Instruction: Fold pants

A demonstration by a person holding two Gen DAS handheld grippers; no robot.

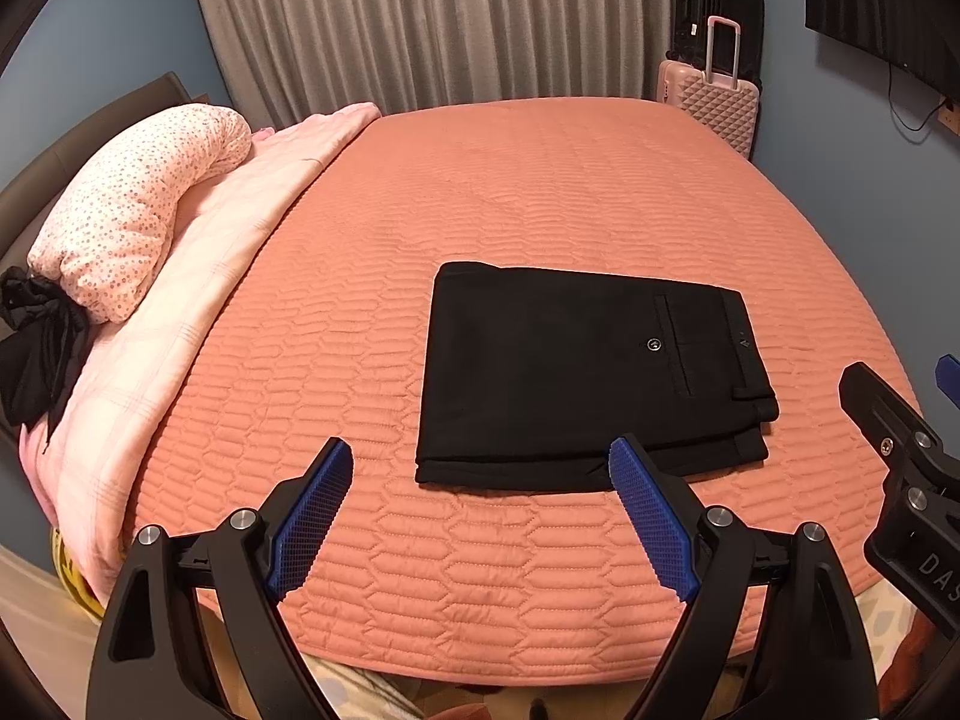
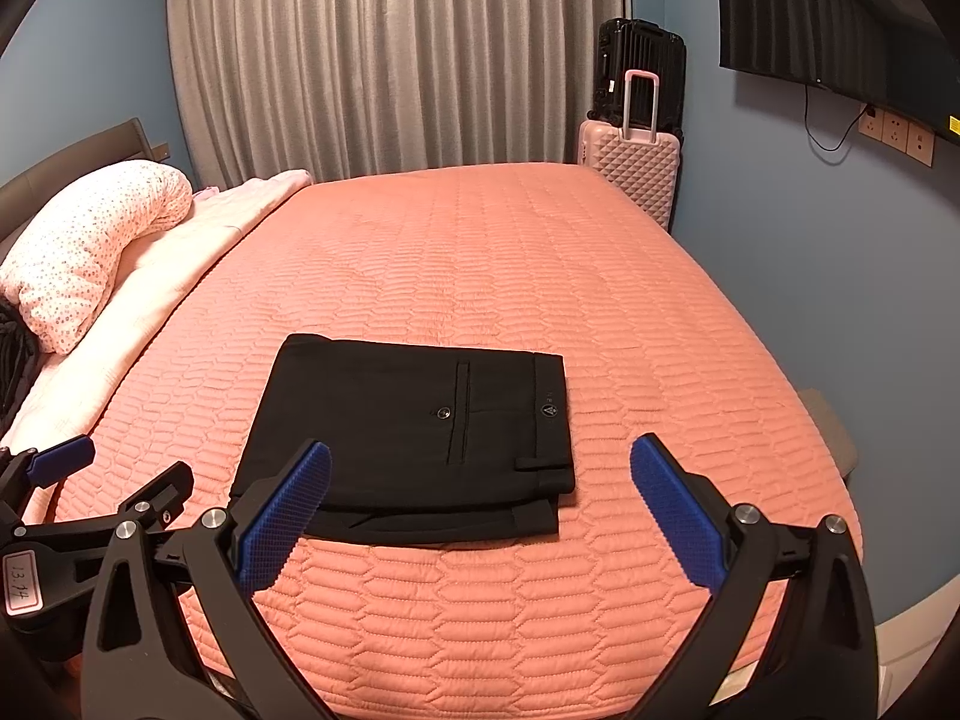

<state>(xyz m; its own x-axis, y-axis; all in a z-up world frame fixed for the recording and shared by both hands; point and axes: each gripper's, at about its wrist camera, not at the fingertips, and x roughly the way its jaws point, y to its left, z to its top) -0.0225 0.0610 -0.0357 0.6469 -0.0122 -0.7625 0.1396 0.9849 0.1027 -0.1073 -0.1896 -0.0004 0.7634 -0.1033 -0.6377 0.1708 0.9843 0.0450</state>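
Observation:
The black pants (image 1: 576, 378) lie folded into a flat rectangle on the salmon quilted bedspread (image 1: 540, 192), back pocket and button facing up. They also show in the right wrist view (image 2: 414, 432). My left gripper (image 1: 480, 456) is open and empty, held above the bed's near edge just in front of the pants. My right gripper (image 2: 480, 462) is open and empty, also just in front of the pants. Part of the right gripper shows at the right edge of the left wrist view (image 1: 900, 456). Part of the left gripper shows at the left of the right wrist view (image 2: 90, 504).
A dotted pillow (image 1: 138, 210) and a pink blanket (image 1: 198, 300) lie along the bed's left side, with a black cloth (image 1: 36, 348) beside them. A pink suitcase (image 2: 630, 162) and a black suitcase (image 2: 642, 66) stand at the far right corner. Grey curtains (image 2: 390, 54) hang behind.

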